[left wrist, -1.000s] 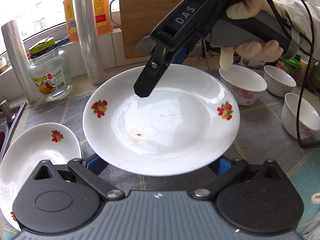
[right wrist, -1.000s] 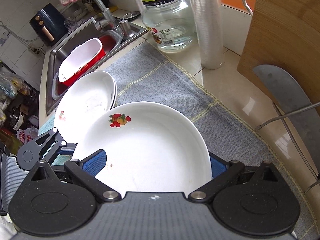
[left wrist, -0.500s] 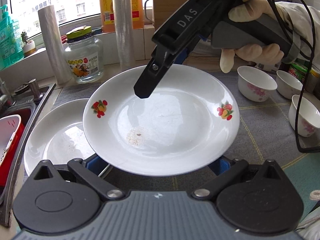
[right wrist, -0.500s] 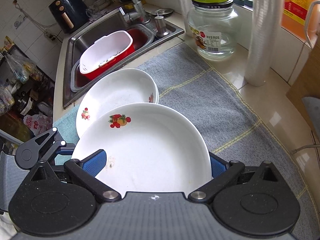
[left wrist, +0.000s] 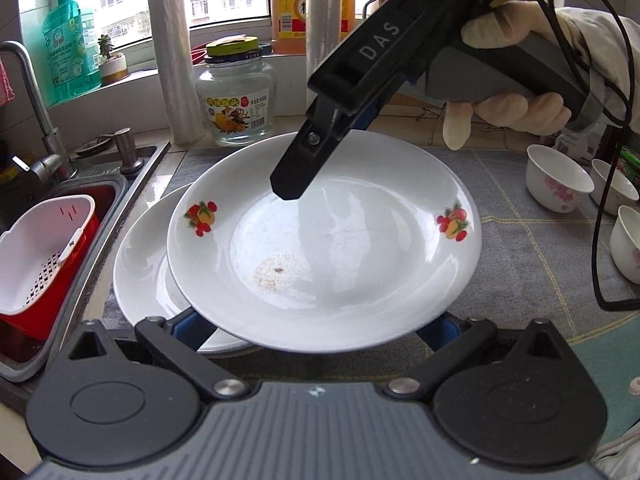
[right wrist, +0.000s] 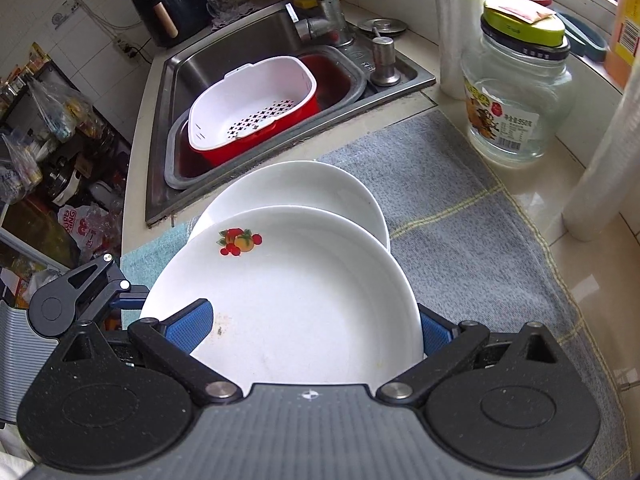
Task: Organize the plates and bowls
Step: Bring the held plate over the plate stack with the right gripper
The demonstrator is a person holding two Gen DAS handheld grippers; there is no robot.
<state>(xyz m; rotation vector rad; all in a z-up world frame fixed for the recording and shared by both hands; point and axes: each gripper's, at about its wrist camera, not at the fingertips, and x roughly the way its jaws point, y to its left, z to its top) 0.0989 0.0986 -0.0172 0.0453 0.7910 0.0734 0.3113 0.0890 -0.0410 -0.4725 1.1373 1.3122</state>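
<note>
Left wrist view shows my two grippers, left gripper (left wrist: 316, 320) and right gripper (left wrist: 292, 184), both clamped on the fruit-print plate (left wrist: 324, 240), which has now travelled over the second plate (right wrist: 296, 184) beside the sink (right wrist: 240, 40); I think stacking comes next.

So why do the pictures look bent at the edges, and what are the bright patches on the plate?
Left wrist view: the fisheye lens bows the window frame, and daylight from it glares off the held plate. Right wrist view: same curving along the sink, softer light, sharp focus, no blur.
</note>
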